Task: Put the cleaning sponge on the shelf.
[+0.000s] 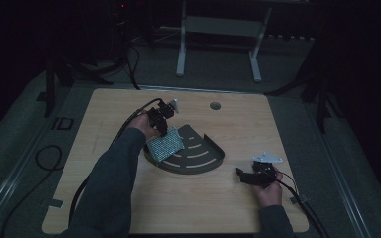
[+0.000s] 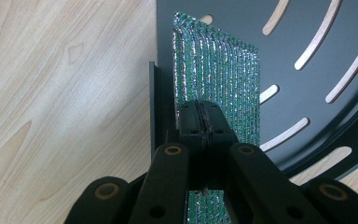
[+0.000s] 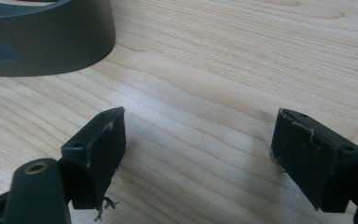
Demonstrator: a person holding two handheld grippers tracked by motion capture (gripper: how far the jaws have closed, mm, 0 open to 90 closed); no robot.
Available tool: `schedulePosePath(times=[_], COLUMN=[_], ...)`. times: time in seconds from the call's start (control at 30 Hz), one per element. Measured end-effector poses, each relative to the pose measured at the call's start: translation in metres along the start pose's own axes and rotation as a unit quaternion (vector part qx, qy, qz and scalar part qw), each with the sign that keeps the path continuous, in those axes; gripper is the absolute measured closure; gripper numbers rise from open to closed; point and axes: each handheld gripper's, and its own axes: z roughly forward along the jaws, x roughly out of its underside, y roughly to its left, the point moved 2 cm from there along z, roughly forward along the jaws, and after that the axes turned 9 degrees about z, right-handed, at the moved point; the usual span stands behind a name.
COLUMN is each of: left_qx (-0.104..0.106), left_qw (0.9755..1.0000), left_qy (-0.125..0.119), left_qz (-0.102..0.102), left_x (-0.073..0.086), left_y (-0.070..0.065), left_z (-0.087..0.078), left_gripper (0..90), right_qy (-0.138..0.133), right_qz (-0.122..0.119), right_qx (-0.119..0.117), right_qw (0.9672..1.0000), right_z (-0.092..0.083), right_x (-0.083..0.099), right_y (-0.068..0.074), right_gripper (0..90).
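A glittering green mesh pad (image 1: 164,144) is the thing being handled. It is a flat rectangle with ribbed rows running along its length. In the high view it lies tilted over the left part of a dark grey quarter-round tray (image 1: 213,159), its long axis slanting from near-left to far-right, with its near-left corner reaching out past the tray's straight left edge. In the left gripper view the pad (image 2: 216,84) is seen edge-on to the jaws, its ribs running away from the camera, beside the tray's raised left wall (image 2: 152,102) and above the slotted tray floor (image 2: 307,28).

The left gripper (image 1: 159,118) comes at the pad from its far-left side; its jaws are clamped together on the pad's edge, as the left gripper view (image 2: 201,122) shows plainly. The person's left hand (image 1: 141,126) grips it, a dark sleeve running back to the near edge.

The tray sits at the middle of a light wooden table (image 1: 129,208), its curved wall facing right and near.

The right gripper (image 1: 245,174) rests low over the table near the right, well apart from the tray's curved wall (image 3: 46,42). Its jaws stand wide apart (image 3: 198,154) with bare wood between them, gripping nothing. The right hand (image 1: 269,188) holds it from the near side.
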Motion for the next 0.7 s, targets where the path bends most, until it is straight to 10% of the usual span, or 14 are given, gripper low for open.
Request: schedulePosePath(times=[0.7], left_qx=[-0.021], left_qw=[0.9996], left_qy=[0.018], left_qz=[0.005], left_x=[-0.0004], left_y=[-0.0024], left_z=[0.0092], left_gripper=[88.9], right_qy=[0.0], right_qz=[0.0], right_qx=[0.0], right_qw=[1.0], right_z=[0.0], right_x=[0.0], right_y=[0.0], right_gripper=[17.5])
